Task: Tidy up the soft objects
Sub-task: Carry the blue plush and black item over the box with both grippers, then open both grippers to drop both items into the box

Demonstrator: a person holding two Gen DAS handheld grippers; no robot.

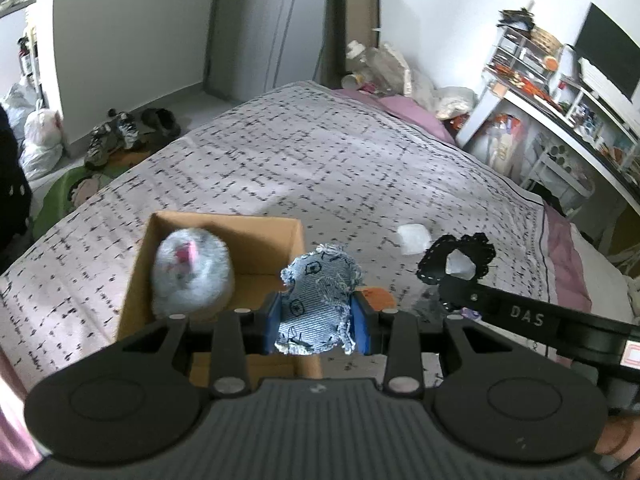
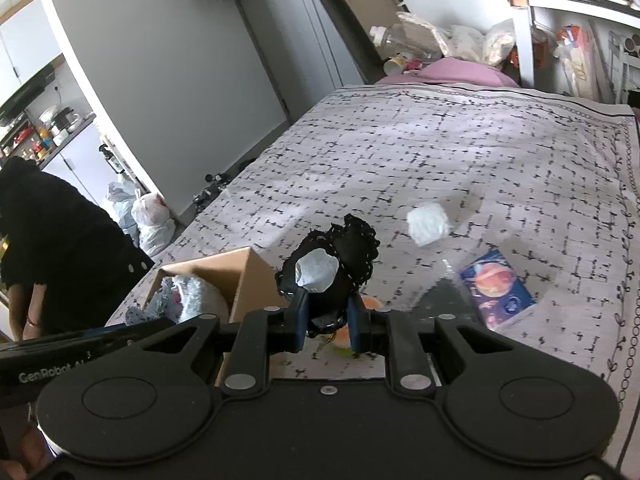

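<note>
- Left tool (image 1: 316, 320): blue pads clamped on a frayed denim pouch (image 1: 318, 304), which stands up between them. The tool points forward and downward, over the near right corner of the cardboard box (image 1: 256, 236).
- Right tool (image 2: 328, 324): blue pads clamped on a black lace-edged fabric piece (image 2: 344, 264) with a white patch showing at its front. The tool is angled downward over the bed (image 2: 460, 152), just right of the box.
- From the left wrist view, the right tool's black arm reaches in from the right with the black fabric at its tip, close beside the denim pouch.
- Cardboard box: open, resting on the patterned bedspread, containing a grey-white fluffy plush (image 1: 192, 272) with a pink patch.
- On the bedspread beyond the tools: a small white soft object (image 2: 427, 224); to the right, a blue printed packet (image 2: 496, 288). An orange item lies partly hidden beneath the right tool.
- Person in dark clothing (image 2: 52, 248) stands at the left beside the bed.
</note>
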